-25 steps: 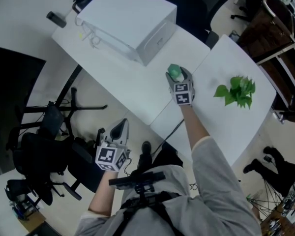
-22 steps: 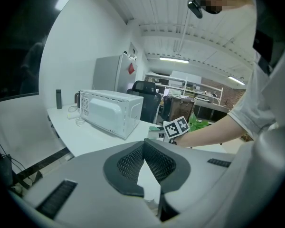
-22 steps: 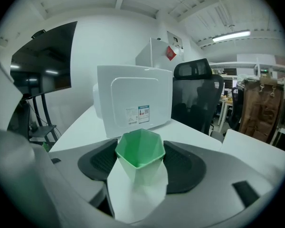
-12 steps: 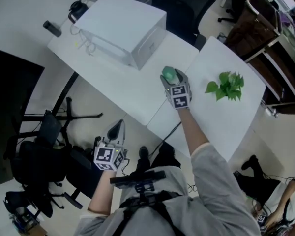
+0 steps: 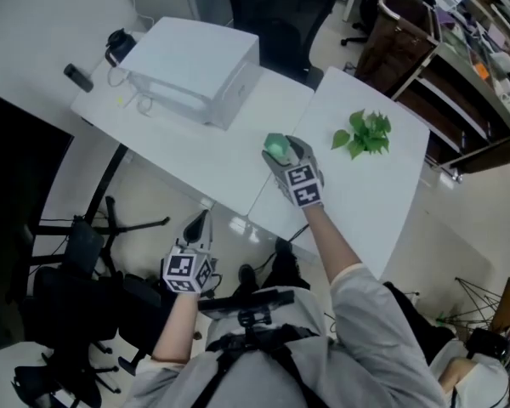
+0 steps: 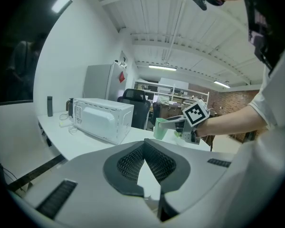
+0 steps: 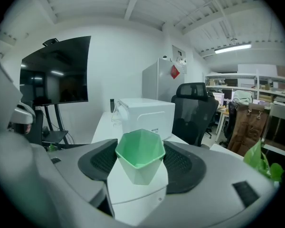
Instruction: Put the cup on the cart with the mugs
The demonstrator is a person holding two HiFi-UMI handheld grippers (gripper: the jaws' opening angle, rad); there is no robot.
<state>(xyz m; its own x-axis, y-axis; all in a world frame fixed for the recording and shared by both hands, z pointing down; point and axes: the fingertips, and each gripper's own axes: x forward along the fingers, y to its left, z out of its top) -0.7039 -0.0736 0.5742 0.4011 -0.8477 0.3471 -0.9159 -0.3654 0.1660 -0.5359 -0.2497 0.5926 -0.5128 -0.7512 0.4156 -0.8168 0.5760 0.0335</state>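
Note:
A pale green faceted cup (image 5: 276, 147) is held upright between the pads of my right gripper (image 5: 287, 152), over the white table (image 5: 238, 172) near the seam between its two tops. In the right gripper view the cup (image 7: 140, 158) fills the gap of the right gripper (image 7: 140, 171), whose pads press its sides. My left gripper (image 5: 201, 224) hangs low beside the person's left side, off the table, with its jaws shut and empty (image 6: 145, 148). From the left gripper view, the cup (image 6: 160, 128) shows in the outstretched right gripper (image 6: 173, 124). No cart with mugs is identifiable.
A white microwave (image 5: 195, 70) stands at the table's far left, with a dark bottle (image 5: 77, 77) beside it. A green leafy plant (image 5: 363, 133) lies on the right tabletop. A black office chair (image 5: 280, 11) stands behind the table, brown shelving (image 5: 408, 62) at the right, black chair bases (image 5: 76, 262) at the left.
The head view has swung, so table and microwave slid left and down and more of the room at right shows. The right gripper still holds the cup. The left gripper barely moved.

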